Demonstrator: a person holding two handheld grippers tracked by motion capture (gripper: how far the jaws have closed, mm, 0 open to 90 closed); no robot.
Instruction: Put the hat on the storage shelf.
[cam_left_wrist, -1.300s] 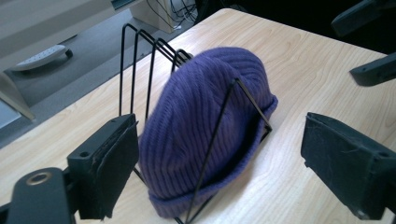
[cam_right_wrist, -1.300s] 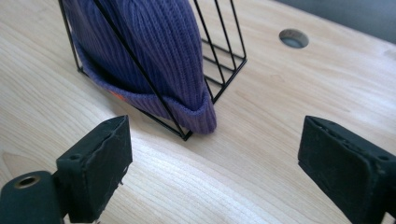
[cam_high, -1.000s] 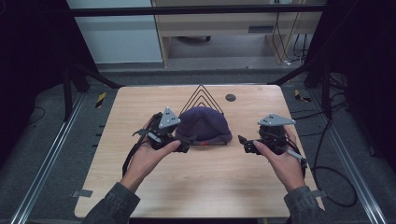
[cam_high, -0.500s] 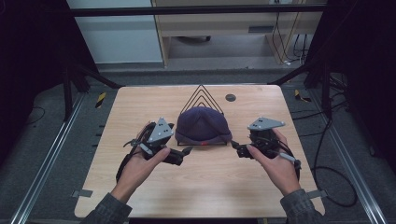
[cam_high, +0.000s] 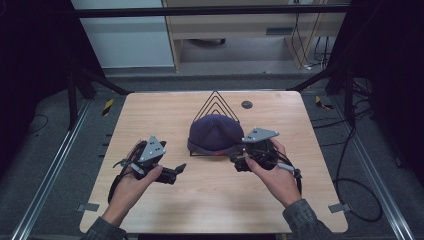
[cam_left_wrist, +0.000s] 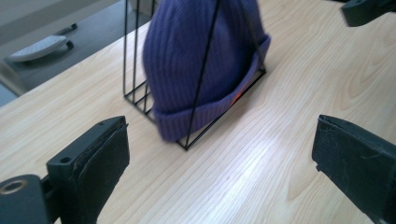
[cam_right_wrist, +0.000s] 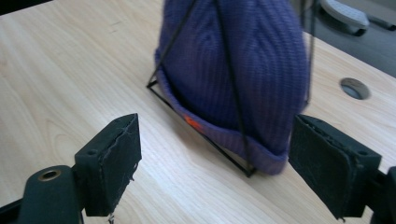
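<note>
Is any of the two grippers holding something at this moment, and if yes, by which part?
Nothing is held. The left gripper and the right gripper are both open, apart from the purple beanie on the wire rack.

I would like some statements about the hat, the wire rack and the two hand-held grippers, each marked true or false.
1. The purple knit hat sits on a black wire rack. True.
2. The left hand-held gripper is shut on the hat. False: its jaws stand open, apart from the hat.
3. The right hand-held gripper is open. True.
4. The hat lies flat on the floor. False: it stands on the rack, on the wooden table.
</note>
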